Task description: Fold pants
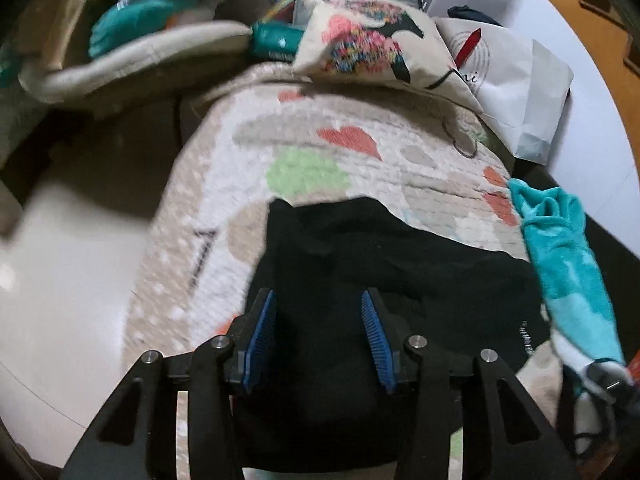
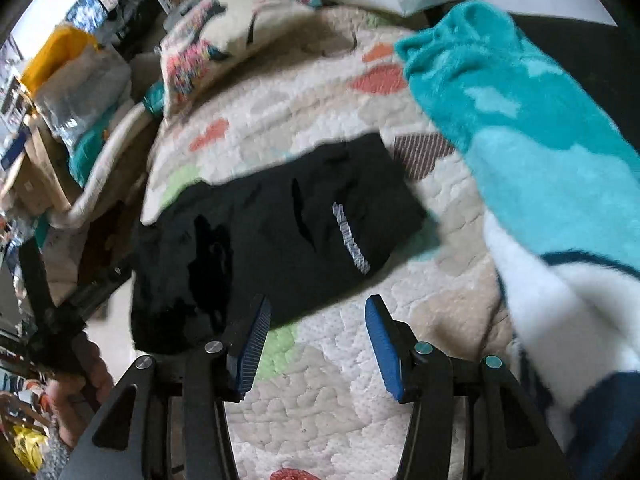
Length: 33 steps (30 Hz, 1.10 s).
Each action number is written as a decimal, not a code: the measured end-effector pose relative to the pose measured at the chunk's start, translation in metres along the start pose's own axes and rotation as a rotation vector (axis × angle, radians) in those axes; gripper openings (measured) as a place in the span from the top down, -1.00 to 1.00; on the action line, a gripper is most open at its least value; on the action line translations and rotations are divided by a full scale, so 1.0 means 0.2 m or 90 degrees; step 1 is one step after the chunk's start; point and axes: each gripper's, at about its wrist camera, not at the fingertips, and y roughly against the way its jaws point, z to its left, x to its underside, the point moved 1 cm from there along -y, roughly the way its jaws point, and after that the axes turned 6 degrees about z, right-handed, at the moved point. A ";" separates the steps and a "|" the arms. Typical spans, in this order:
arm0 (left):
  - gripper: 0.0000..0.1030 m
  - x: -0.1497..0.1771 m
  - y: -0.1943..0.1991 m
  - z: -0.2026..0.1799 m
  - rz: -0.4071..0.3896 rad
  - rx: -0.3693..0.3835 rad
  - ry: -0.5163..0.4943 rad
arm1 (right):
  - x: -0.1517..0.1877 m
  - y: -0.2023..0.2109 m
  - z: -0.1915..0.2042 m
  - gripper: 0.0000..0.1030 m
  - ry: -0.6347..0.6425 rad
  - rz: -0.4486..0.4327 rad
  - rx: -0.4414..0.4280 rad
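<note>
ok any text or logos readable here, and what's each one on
No text here reads with certainty.
White print on the black pants: blurred, unreadable.
Script inside a circular logo on the white paper bag: it seems to end in "ni"; the rest is hidden.
Dark marking on the quilted bed cover: blurred, unreadable.
Small print on the teal packet: too blurred.

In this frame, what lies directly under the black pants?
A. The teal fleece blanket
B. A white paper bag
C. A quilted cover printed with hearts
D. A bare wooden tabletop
C: the black pants lie on the quilted cover printed with coral hearts; the teal fleece blanket sits off to one side, and both grippers' jaws stand open.
</note>
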 end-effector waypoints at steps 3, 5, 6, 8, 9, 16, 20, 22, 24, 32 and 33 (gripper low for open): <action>0.05 -0.01 0.00 0.05 0.002 -0.007 0.021 | 0.01 0.16 0.06 -0.18 0.033 -0.095 0.032; 0.05 -0.02 -0.02 0.07 0.008 -0.014 0.034 | 0.01 0.22 0.10 -0.73 0.051 -0.154 0.073; 0.05 -0.02 -0.02 0.08 0.010 -0.014 0.037 | 0.02 0.23 0.11 -0.99 0.054 -0.178 0.080; 0.05 -0.02 -0.02 0.09 0.011 -0.014 0.041 | 0.02 0.19 0.11 -1.00 0.056 -0.159 0.076; 0.05 -0.02 -0.02 0.10 0.011 -0.013 0.040 | 0.01 0.15 0.10 -0.99 0.053 -0.132 0.079; 0.05 0.00 -0.07 0.09 0.025 -0.023 0.031 | 0.02 0.01 0.03 -0.99 0.038 -0.083 0.080; 0.05 0.01 -0.11 0.08 0.043 -0.025 0.028 | -0.01 -0.05 0.01 -0.98 0.031 -0.073 0.081; 0.05 0.01 -0.13 0.06 0.052 -0.021 0.026 | -0.02 -0.10 -0.01 -0.96 0.025 -0.068 0.071; 0.05 0.02 -0.14 0.05 0.056 -0.015 0.022 | -0.01 -0.17 -0.03 -0.91 0.023 -0.055 0.061; 0.05 -0.13 -0.05 -0.09 0.058 0.058 -0.018 | 0.09 -0.34 -0.13 -0.48 -0.064 0.016 -0.014; 0.05 -0.16 -0.03 -0.14 0.053 0.064 -0.039 | 0.10 -0.34 -0.14 -0.48 -0.075 0.019 -0.017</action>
